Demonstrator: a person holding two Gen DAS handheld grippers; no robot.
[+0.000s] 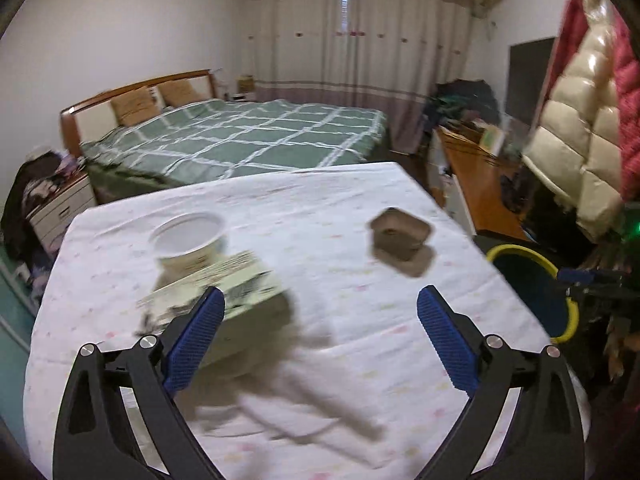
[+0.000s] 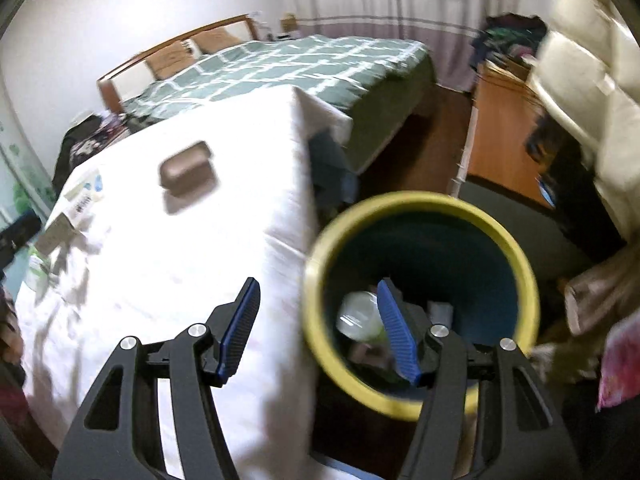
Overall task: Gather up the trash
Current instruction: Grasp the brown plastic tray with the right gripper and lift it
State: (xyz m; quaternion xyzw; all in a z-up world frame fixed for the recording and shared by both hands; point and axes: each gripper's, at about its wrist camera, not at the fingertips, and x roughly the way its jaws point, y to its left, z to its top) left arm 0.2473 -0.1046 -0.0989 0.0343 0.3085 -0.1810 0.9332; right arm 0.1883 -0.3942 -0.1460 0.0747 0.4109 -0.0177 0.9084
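On the white-clothed table (image 1: 344,188) stand a white bowl (image 1: 188,240), a flat pale carton (image 1: 228,284) in front of it, and a brown lidded container (image 1: 400,240) to the right. My left gripper (image 1: 320,292) hangs over the table, open wide, with nothing between its fingers; its left finger overlaps the carton in view. A dark bin with a yellow rim (image 1: 520,252) stands off the table's right edge. My right gripper (image 2: 318,284) is open and empty above the table's edge and the bin's rim (image 2: 420,200). A whitish cup (image 2: 358,316) lies in the bin. The brown container (image 2: 186,172) is blurred.
A bed with a green checked cover (image 1: 248,136) lies beyond the table. A drawer unit with clothes (image 1: 60,208) is at the left, a wooden desk (image 1: 480,184) at the right. A cream puffer coat (image 1: 576,128) hangs at far right. The pictures are motion-blurred.
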